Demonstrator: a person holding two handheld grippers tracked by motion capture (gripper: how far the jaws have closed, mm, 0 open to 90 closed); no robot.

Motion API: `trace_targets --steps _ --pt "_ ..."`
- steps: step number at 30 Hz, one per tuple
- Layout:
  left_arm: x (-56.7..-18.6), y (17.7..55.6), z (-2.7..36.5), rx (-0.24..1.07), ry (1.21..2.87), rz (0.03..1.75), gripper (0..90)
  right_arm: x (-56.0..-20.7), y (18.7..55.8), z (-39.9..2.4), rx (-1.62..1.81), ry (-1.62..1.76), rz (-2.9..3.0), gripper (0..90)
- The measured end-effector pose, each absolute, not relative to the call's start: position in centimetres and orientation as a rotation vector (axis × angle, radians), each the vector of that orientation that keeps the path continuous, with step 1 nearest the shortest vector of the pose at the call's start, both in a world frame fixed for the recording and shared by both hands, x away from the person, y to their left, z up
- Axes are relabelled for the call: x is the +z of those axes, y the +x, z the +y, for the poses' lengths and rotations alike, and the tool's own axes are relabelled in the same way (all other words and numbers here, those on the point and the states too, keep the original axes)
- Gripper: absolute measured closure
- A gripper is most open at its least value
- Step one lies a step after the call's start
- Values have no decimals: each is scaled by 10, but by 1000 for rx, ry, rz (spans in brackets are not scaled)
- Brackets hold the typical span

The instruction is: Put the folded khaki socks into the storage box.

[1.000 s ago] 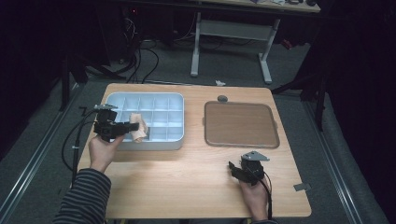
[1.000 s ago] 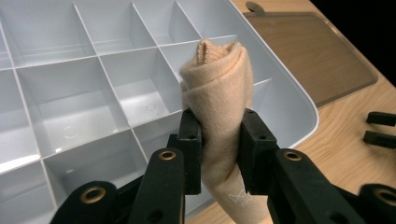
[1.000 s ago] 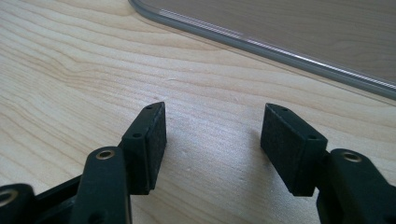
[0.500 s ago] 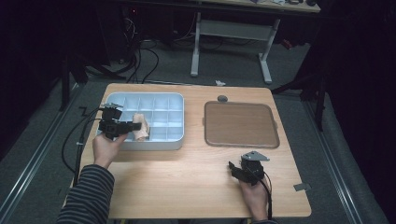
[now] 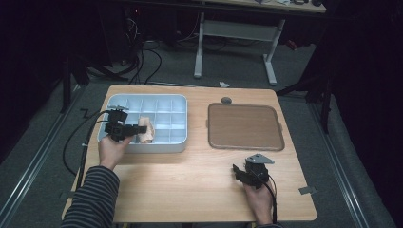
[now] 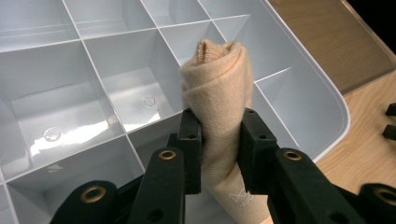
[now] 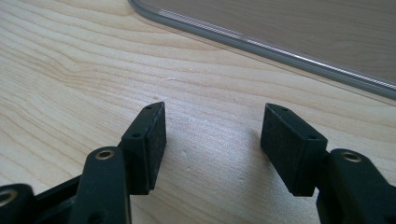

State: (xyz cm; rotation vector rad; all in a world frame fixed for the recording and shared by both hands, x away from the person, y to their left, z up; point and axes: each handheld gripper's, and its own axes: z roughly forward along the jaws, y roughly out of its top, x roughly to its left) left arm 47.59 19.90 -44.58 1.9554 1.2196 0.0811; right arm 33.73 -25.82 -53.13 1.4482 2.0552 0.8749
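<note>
A rolled beige cloth (image 6: 219, 93) is clamped between the jaws of the left gripper (image 6: 219, 149) and is held over the front compartments of the pale blue plastic divided tray (image 5: 114, 100), while the right gripper (image 7: 212, 149) is kept wide apart and empty above the light wooden table (image 5: 190, 180) near the flat brown tray (image 5: 244, 126).

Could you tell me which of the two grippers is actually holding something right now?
The left gripper is: it is shut on a rolled beige cloth above the compartment tray. The right gripper is open over the bare wooden table.

Wooden table (image 5: 190, 185): compartment tray (image 5: 178, 145) left, flat brown tray (image 5: 244, 126) right, well apart.
</note>
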Motion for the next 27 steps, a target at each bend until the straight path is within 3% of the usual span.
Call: trace_targets --steps 27 --pt "-467 483 193 89 2096 1259 736 -531 337 -258 874 1450 2055 408"
